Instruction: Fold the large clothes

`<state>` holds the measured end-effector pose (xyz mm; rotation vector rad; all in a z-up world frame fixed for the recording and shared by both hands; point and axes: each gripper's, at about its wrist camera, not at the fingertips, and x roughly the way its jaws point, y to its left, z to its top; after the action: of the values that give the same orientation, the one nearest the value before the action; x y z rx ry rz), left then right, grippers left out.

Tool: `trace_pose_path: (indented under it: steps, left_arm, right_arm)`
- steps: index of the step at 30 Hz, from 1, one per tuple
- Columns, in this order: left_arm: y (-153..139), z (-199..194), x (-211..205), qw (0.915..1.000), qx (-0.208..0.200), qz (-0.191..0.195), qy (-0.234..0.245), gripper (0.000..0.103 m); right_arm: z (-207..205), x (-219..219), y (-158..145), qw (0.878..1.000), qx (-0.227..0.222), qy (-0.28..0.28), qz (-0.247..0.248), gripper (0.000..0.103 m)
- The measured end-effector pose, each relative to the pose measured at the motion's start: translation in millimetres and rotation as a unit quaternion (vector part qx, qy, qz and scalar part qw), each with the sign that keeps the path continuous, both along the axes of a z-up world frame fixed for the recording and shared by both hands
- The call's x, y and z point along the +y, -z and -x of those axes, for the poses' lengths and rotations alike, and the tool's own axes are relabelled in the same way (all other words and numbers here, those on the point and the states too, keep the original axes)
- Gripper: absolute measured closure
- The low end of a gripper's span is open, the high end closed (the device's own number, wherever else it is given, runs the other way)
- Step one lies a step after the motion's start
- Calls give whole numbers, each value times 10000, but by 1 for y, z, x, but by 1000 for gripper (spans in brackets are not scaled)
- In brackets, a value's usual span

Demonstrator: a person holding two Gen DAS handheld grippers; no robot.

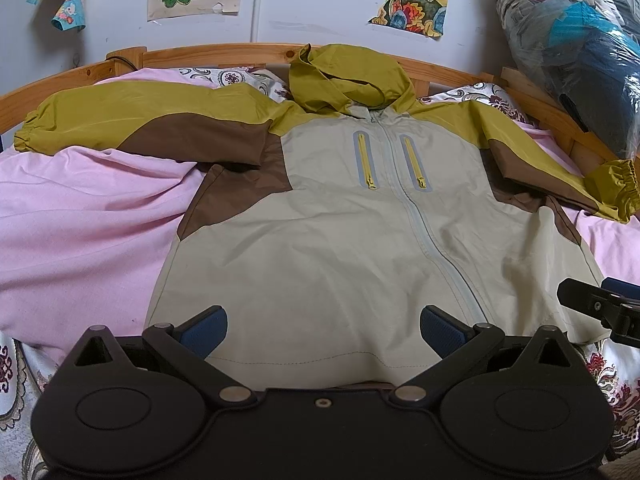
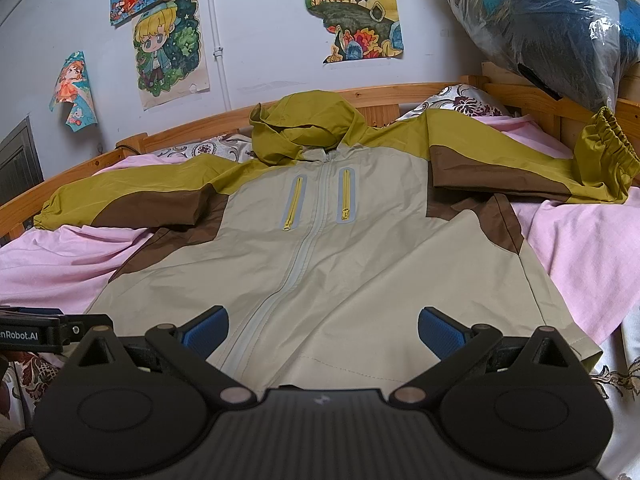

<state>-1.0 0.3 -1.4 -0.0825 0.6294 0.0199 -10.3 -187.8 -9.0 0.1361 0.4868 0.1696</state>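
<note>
One jacket (image 1: 340, 240) lies face up and spread flat on a pink sheet (image 1: 80, 208) covering a wooden-framed bed (image 1: 224, 54). Its hood (image 1: 340, 80) points toward the wall; two sleeves are extended, one to each side. Zippers counted: one long centre zipper (image 1: 420, 208), closed, and two short yellow chest zippers (image 1: 366, 162).

Left gripper (image 1: 324, 332): jaws spread wide, holding nothing, poised over the hem. Right gripper (image 2: 322, 332): likewise released, empty, above the hem beside the centre zipper.

Wall: four drawings visible in the right wrist view, e.g. (image 2: 168, 48). One plastic-wrapped bundle (image 1: 572, 52) sits on the bed frame at the right.
</note>
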Motion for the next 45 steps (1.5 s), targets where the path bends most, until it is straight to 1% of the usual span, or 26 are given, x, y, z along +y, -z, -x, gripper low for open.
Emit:
trace_pose_path:
  steps: [16,22,26,28,29,31,32,34,36,38,40,42,45]
  left_arm:
    - [0,0,0,10000,3,8,1,1]
    - [0,0,0,10000,6,11,-2,1]
    - [0,-1,1,10000,18,3,-17,1]
    - [1,-1,1,10000,43,-12,-42,1]
    - [0,-3,3,9999,77,-28,-63,1]
    - [-3,-6,6,9999,73,-41,-148,1]
    - [-1,-8,10,9998,47,-43,-213,1]
    - [-5,-12,13,9994,-3,-73,-333,1]
    - [-10,-14,16,9990,-52,-108,-442,1]
    - [-14,-19,19,9985,-64,-166,-527,1]
    - [-16,-25,23,9981,-8,-224,-581,1]
    - [-17,-32,30,9976,54,-242,-642,1]
    - [-18,-43,43,9966,103,-222,-781,1]
  right_arm:
    - [-1,0,0,10000,7,11,3,0]
    - [2,2,-6,10000,22,22,1,0]
    - [-2,0,1,9999,69,82,-8,0]
    - [1,-3,-3,9998,105,184,-53,0]
    - [-2,-7,0,9995,116,274,-79,0]
    - [-7,-19,-5,9984,161,531,-91,0]
    - [-10,-25,-9,9977,183,647,-60,0]
    - [-20,-40,-20,9957,208,883,184,0]
    - [-35,-59,-31,9905,186,1229,580,0]
    - [-46,-83,-40,9821,31,1651,905,0]
    - [-60,-105,-45,9672,-200,2101,1416,0]
    - [-79,-128,-45,9495,-287,2461,1926,0]
    - [-106,-163,-45,9372,-385,2713,2158,0]
